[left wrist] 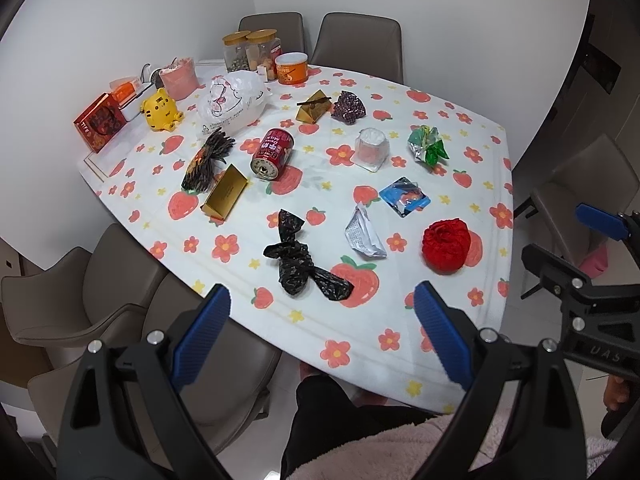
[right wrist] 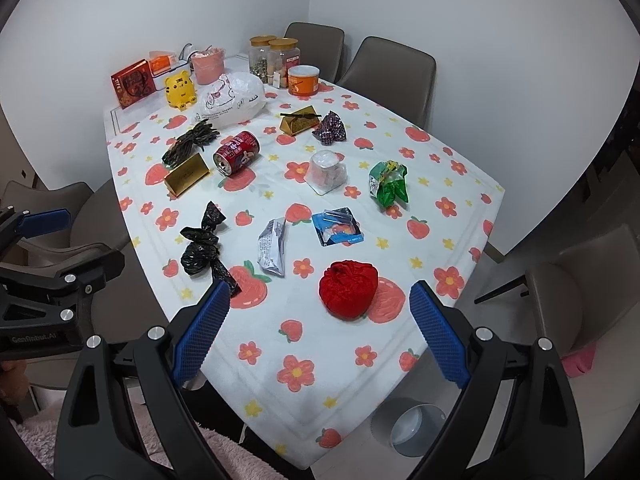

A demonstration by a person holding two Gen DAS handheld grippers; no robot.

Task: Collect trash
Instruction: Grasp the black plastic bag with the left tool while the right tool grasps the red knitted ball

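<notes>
Trash lies on the flowered tablecloth [left wrist: 360,332]: a crumpled black bag [left wrist: 298,262], a red ball [left wrist: 446,246], a silver wrapper [left wrist: 364,234], a blue packet [left wrist: 404,196], a red can [left wrist: 273,153] on its side, a gold box [left wrist: 225,197], a green wrapper [left wrist: 427,145] and a clear cup [left wrist: 372,149]. My left gripper [left wrist: 322,336] is open and empty above the near table edge. My right gripper [right wrist: 320,328] is open and empty, just short of the red ball [right wrist: 349,291]. A grey bin [right wrist: 410,424] stands on the floor below the table's near corner.
At the far end stand jars [right wrist: 276,60], an orange tin [right wrist: 304,80], a yellow tiger figure [right wrist: 181,89], a red box [right wrist: 133,83] and a white plastic bag [right wrist: 234,98]. Grey chairs [right wrist: 384,64] surround the table.
</notes>
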